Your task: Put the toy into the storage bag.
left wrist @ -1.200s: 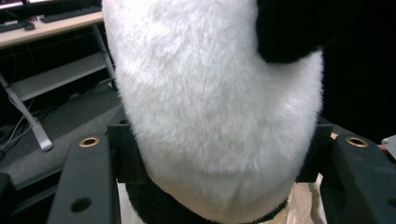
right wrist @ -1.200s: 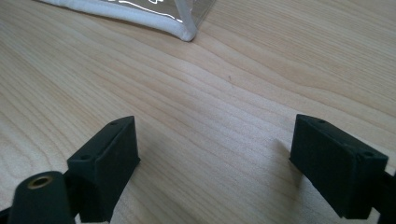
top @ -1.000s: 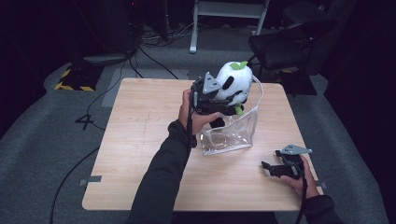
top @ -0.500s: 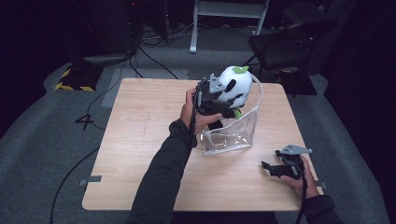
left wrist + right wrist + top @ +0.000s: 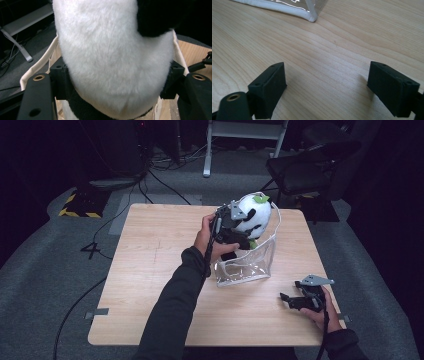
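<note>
High view: the left gripper [image 5: 239, 232] is clamped on a white and black plush panda toy with green leaf patches [image 5: 252, 215], held up over the open mouth of a clear plastic pouch with white fabric trim [image 5: 247, 262] that stands upright on the light wooden table [image 5: 150, 270]; the toy sits at the pouch's top rim, apparently so it can go straight down inside (judged as the loading step, toy not yet fully in). The grip looks to be on the toy's lower side, which leaves the bulk of it above the jaws and free to pass the rim. The right gripper [image 5: 295, 300] rests low near the table's near right corner, well apart from the pouch, likely parked out of the way; it is not steadying the pouch, so the pouch could tip if the toy pushes its wall. Left gripper view: white fur of the panda toy [image 5: 112, 57] is pinched between the two black jaws, both pads pressed into the plush, with the pouch's trim [image 5: 37, 67] just behind and below. Right gripper view: jaws spread wide with nothing between them, bare table [image 5: 332, 65] beneath, a corner of the pouch [image 5: 310, 16] ahead.
</note>
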`<state>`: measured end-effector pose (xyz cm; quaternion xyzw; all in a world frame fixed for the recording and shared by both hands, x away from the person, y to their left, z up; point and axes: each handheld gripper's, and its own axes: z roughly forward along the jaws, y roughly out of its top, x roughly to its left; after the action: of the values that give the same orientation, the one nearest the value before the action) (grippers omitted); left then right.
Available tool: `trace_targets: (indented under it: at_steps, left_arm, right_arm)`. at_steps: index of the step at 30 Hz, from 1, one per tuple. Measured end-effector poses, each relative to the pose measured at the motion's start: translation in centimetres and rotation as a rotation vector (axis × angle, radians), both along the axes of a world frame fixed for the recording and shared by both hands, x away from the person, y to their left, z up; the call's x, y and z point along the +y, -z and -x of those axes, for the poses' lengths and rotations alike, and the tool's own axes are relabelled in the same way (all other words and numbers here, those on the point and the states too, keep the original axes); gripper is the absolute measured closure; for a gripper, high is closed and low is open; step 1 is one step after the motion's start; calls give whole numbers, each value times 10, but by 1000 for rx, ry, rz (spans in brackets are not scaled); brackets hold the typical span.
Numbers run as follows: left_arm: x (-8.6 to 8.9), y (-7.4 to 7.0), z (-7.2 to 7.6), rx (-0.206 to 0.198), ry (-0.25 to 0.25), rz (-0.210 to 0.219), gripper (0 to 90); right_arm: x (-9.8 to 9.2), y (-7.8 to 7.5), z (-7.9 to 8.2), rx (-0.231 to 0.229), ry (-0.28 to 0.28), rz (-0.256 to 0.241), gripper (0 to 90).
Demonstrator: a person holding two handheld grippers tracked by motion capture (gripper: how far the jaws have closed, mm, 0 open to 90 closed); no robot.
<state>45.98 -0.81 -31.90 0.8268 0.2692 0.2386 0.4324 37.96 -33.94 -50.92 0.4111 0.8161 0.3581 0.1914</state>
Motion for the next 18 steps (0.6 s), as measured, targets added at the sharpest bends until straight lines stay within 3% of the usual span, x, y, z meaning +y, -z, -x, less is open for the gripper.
trace_targets:
  at_steps: [18]
  left_arm:
    - [-9,10,-9,44,-24,-61,297]
  right_arm:
    - [0,0,0,0,0,0,150]
